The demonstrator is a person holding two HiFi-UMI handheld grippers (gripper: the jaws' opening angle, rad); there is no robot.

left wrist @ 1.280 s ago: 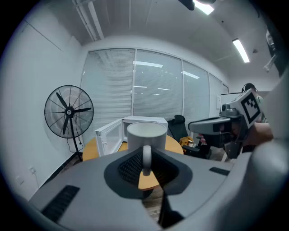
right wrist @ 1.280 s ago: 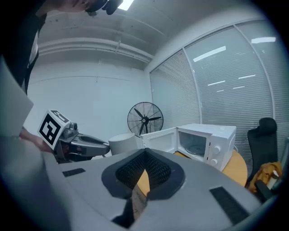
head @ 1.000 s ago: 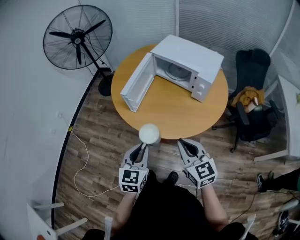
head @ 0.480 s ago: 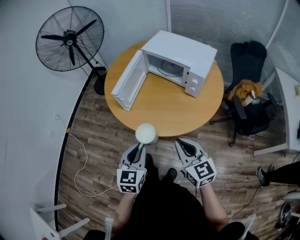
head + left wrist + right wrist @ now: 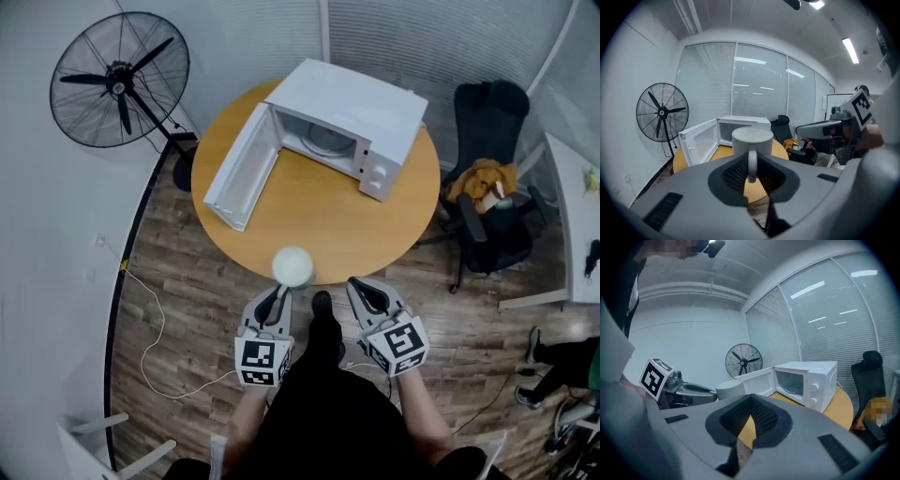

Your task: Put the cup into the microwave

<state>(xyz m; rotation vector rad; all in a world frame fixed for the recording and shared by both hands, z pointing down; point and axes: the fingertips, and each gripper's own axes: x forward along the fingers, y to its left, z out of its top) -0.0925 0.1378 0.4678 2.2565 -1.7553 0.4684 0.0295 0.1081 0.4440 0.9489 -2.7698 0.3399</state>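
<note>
Left gripper [image 5: 279,294] was clamped on the handle of the white cup [image 5: 292,266]. Seen through its own view, the jaws pinched the handle and the cup [image 5: 752,140] sat upright just beyond them. The cup was carried in the air over the near edge of the round table [image 5: 323,230], not set down on it. Right gripper [image 5: 366,291] had its jaws together with nothing between them, and hung beside the left one, just off the same edge. Over the last second the table, the microwave [image 5: 361,98] and the fan [image 5: 117,80] all slid left in the head view. The two grippers and the cup kept nearly the same spot in that view, so it read as the person shifting stance, not a reach. The cup sat no closer to the microwave than before. The microwave stood toward the far side of the table, its door [image 5: 241,169] swung fully open to the left and its cavity facing the person. Judged: grasp done, carry barely begun, and a long forward reach across the table was left.
</note>
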